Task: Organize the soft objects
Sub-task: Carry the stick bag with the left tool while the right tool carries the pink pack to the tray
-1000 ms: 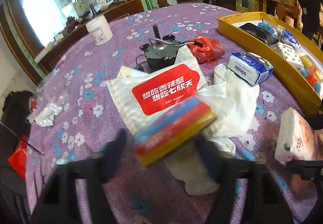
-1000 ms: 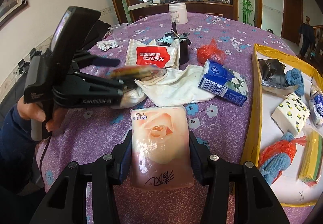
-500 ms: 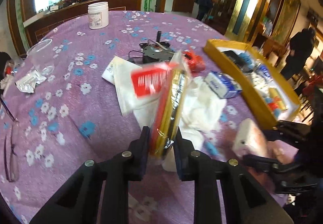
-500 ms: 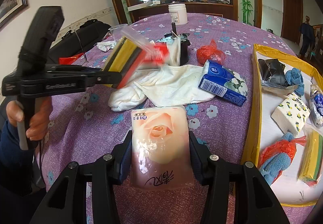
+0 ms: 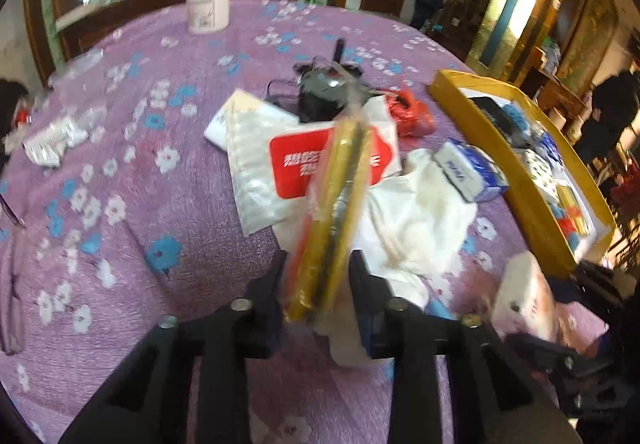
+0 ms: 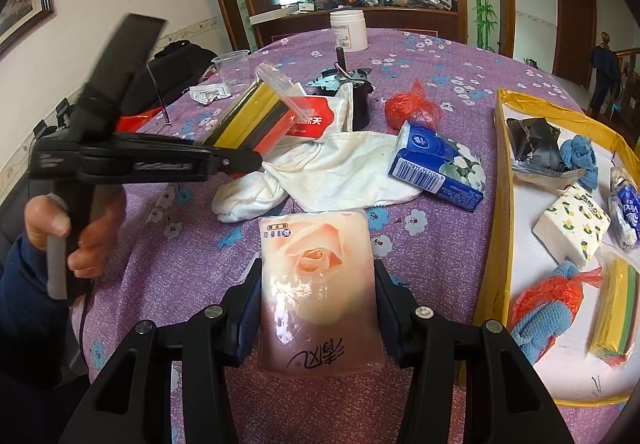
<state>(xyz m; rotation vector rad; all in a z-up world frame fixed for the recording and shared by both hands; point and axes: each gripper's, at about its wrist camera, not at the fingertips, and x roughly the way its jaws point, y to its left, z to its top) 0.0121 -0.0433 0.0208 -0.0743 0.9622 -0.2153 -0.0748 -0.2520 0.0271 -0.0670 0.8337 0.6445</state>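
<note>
Right wrist view: partway through, with several soft things already lying in the yellow tray point(image 6: 502, 179) off to the right of the right claw point(image 6: 318, 308), which pinches a pink rose-print tissue pack point(image 6: 318, 284) low over the worktop point(image 6: 440, 91). Left of it and raised, left claw point(image 6: 240, 161) pressed onto a clear-wrapped bundle of coloured sponge cloths point(image 6: 256, 115), lifted clear of the worktop. Still left ahead of both claws, by the look of it: white cloth point(image 6: 336, 171), blue tissue pack point(image 6: 438, 167), red-label wipes pack point(image 6: 316, 115) and red bag point(image 6: 412, 107), besides both held packs.
</note>
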